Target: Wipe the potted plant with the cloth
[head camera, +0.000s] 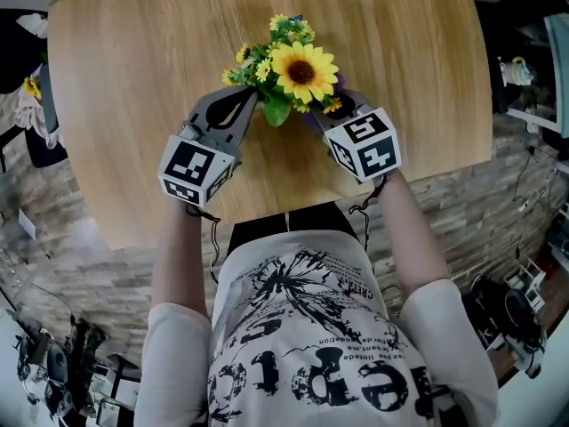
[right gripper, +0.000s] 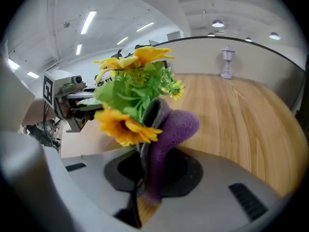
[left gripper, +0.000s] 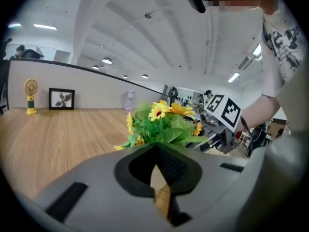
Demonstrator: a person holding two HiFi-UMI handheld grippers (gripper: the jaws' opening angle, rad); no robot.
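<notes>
The potted plant (head camera: 295, 71), a bunch of yellow sunflowers and green leaves, stands in the middle of the round wooden table (head camera: 133, 60); its pot is hidden under the blooms. My left gripper (head camera: 247, 101) is at the plant's left side, shut with nothing between its jaws (left gripper: 155, 148). At the plant's right side, my right gripper (head camera: 331, 114) is shut on a purple cloth (right gripper: 170, 132). The cloth stands up from the jaws and presses against the leaves and a low sunflower (right gripper: 124, 125). The plant (left gripper: 164, 123) fills the space just past the left gripper's tip.
A small yellow fan (left gripper: 31, 96) and a framed picture (left gripper: 61, 99) stand at the table's far side. A white lamp-like object (right gripper: 226, 62) stands near the far rim. The table's near edge runs just below both grippers, against the person's body.
</notes>
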